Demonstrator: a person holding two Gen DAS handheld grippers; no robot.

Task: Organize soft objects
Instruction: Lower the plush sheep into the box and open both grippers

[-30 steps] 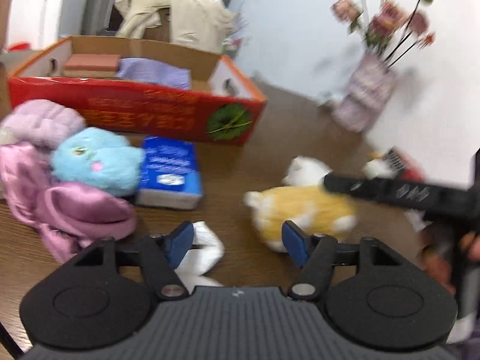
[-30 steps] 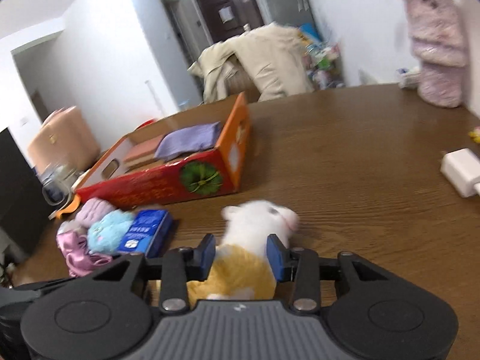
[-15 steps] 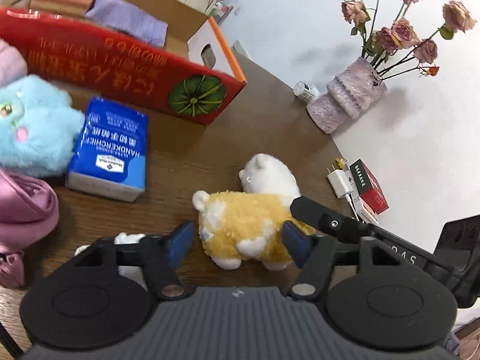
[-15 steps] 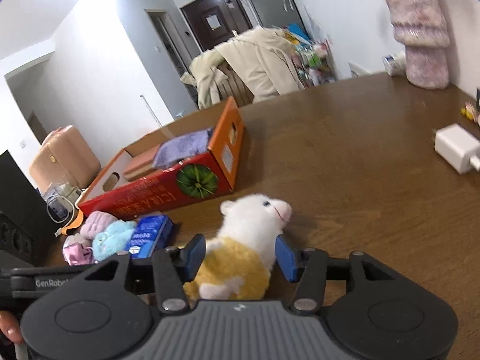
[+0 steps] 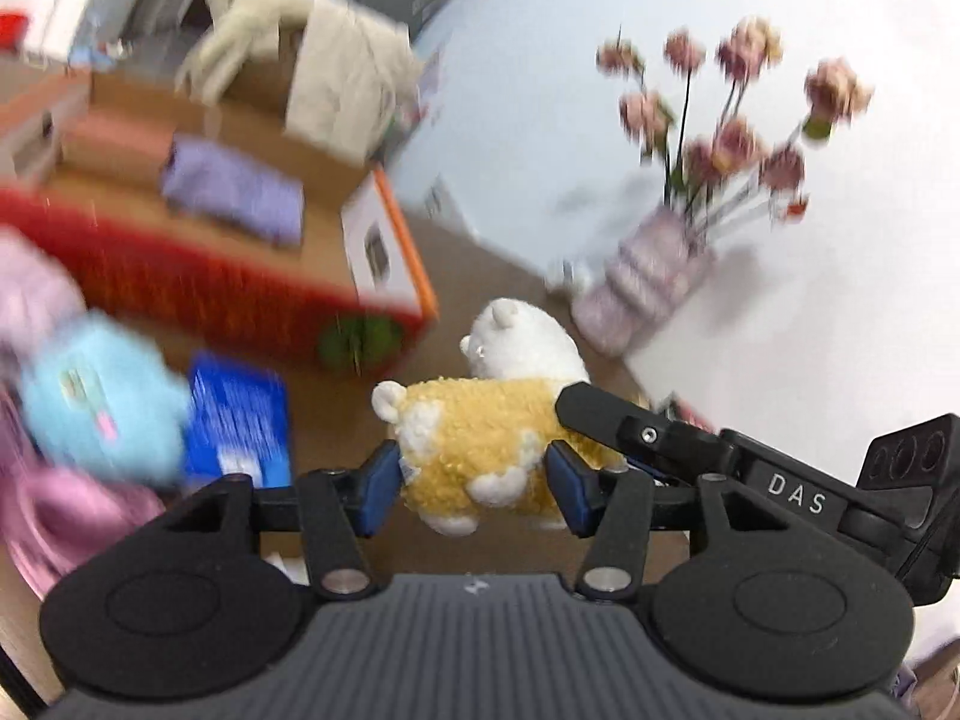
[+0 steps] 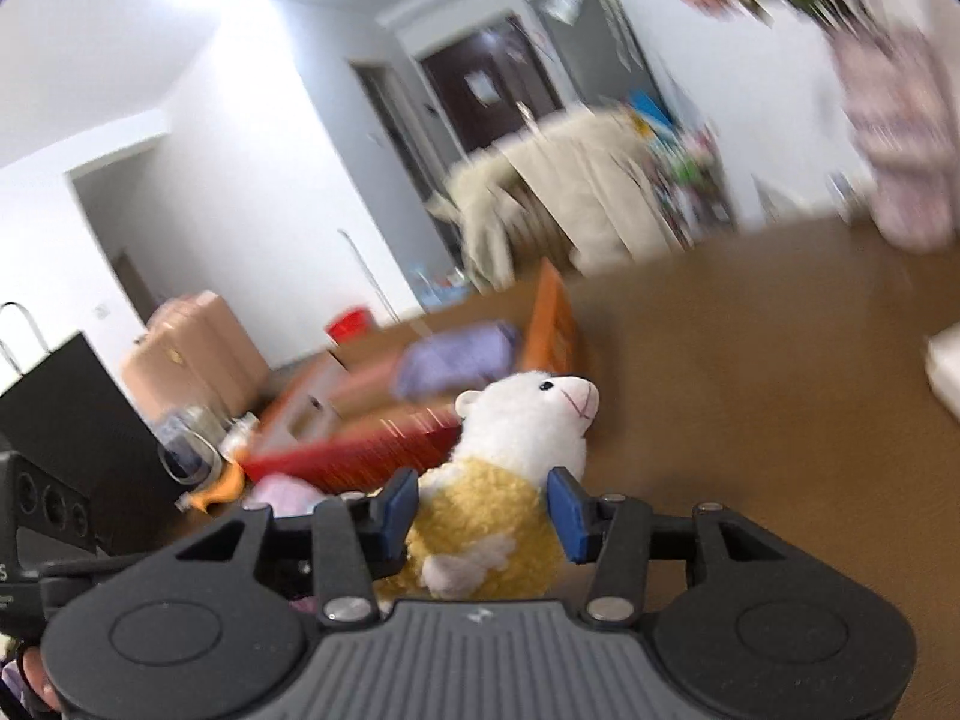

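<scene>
A yellow-and-white plush sheep [image 5: 480, 444] is held off the table between both grippers. My left gripper [image 5: 474, 489] is shut on its yellow body from one side. My right gripper [image 6: 483, 513] is shut on the same body [image 6: 480, 534], and its finger [image 5: 606, 417] reaches in from the right in the left wrist view. The red cardboard box [image 5: 198, 282] with a purple cloth [image 5: 234, 192] inside is behind the sheep. A light-blue plush [image 5: 102, 396], a blue tissue pack [image 5: 237, 420] and pink fabric [image 5: 78, 516] lie at the left.
A vase of pink flowers [image 5: 654, 276] stands at the table's far right by the wall. A white charger [image 6: 945, 372] lies at the right. A beige coat [image 5: 324, 78] hangs over a chair behind the box. A black object [image 6: 66, 444] stands at the left.
Both grippers have closed on the plush sheep and lifted it off the table toward the box. The views are blurred with motion.
</scene>
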